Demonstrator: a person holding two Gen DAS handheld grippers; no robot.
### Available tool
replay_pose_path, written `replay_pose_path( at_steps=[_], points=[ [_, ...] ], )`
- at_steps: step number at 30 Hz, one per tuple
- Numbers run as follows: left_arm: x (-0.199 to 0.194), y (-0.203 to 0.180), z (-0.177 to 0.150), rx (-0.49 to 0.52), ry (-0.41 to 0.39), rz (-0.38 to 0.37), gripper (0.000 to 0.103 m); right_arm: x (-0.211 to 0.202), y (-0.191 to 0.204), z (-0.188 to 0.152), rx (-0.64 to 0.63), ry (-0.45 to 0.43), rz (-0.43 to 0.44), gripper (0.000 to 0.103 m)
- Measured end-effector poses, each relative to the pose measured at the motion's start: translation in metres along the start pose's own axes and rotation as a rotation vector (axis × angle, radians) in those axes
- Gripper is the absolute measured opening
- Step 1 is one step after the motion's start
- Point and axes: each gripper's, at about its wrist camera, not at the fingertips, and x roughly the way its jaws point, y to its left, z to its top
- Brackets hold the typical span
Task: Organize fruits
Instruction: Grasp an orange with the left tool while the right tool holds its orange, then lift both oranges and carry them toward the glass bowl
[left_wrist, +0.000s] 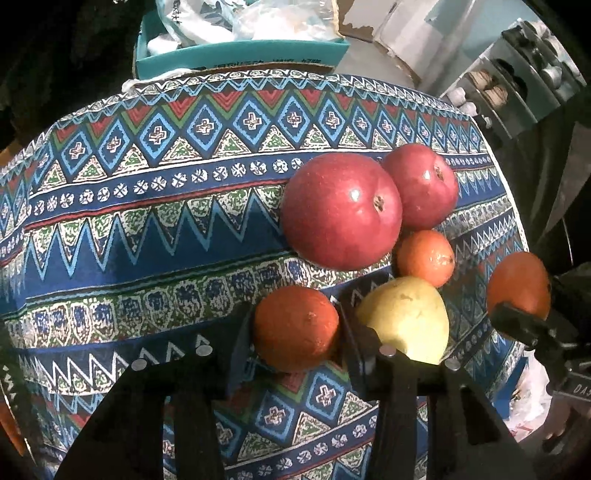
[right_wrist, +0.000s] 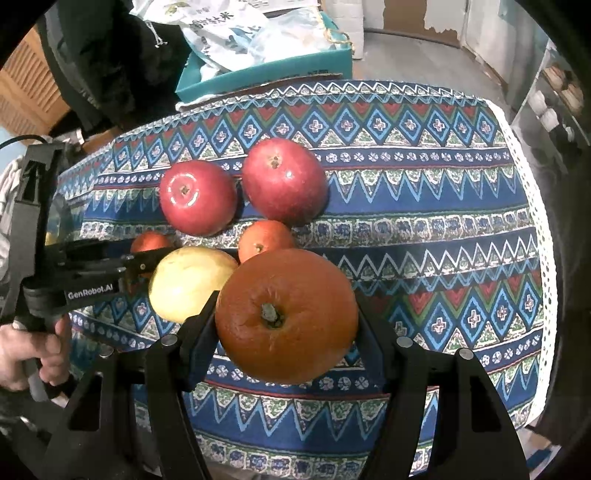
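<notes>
Two red apples (left_wrist: 341, 210) (left_wrist: 423, 184) lie side by side on the patterned tablecloth (left_wrist: 147, 229). A small orange (left_wrist: 424, 258) and a yellow pear (left_wrist: 410, 319) lie just in front of them. My left gripper (left_wrist: 295, 328) is shut on a small orange (left_wrist: 295, 326) beside the pear. My right gripper (right_wrist: 286, 317) is shut on a large orange (right_wrist: 286, 315), held in front of the pear (right_wrist: 188, 282). The apples (right_wrist: 197, 197) (right_wrist: 284, 181) and loose orange (right_wrist: 264, 238) show behind it. The left gripper (right_wrist: 142, 260) shows at the left with its orange (right_wrist: 149, 242).
A teal box (left_wrist: 240, 55) full of plastic bags stands beyond the table's far edge. A shelf with jars (left_wrist: 517, 81) stands at the right. The cloth spreads bare to the left (left_wrist: 110, 258) and to the right (right_wrist: 443, 240) of the fruit.
</notes>
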Motion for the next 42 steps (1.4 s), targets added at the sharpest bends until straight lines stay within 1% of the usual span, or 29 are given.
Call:
replay_pose_path(
  at_steps=[2,7,14,25,34,42],
  points=[
    [-0.008,0.001,-0.002,0.009,-0.017,0.000,0.046,-0.001,0.002,0.001,-0.006,-0.004,0.001,0.067],
    [-0.032,0.000,-0.003,0.057,-0.077,0.028,0.046,-0.006,0.010,0.004,-0.025,-0.024,0.004,0.067],
    [-0.060,0.002,-0.009,0.080,-0.132,0.041,0.046,-0.017,0.024,0.009,-0.056,-0.062,0.005,0.067],
    [-0.104,0.004,-0.020,0.095,-0.208,0.055,0.046,-0.044,0.051,0.016,-0.107,-0.130,0.021,0.067],
    [-0.140,0.006,-0.030,0.116,-0.276,0.059,0.046,-0.068,0.085,0.025,-0.156,-0.183,0.050,0.067],
    [-0.166,0.018,-0.038,0.092,-0.309,0.062,0.046,-0.080,0.116,0.031,-0.199,-0.208,0.082,0.067]
  ],
)
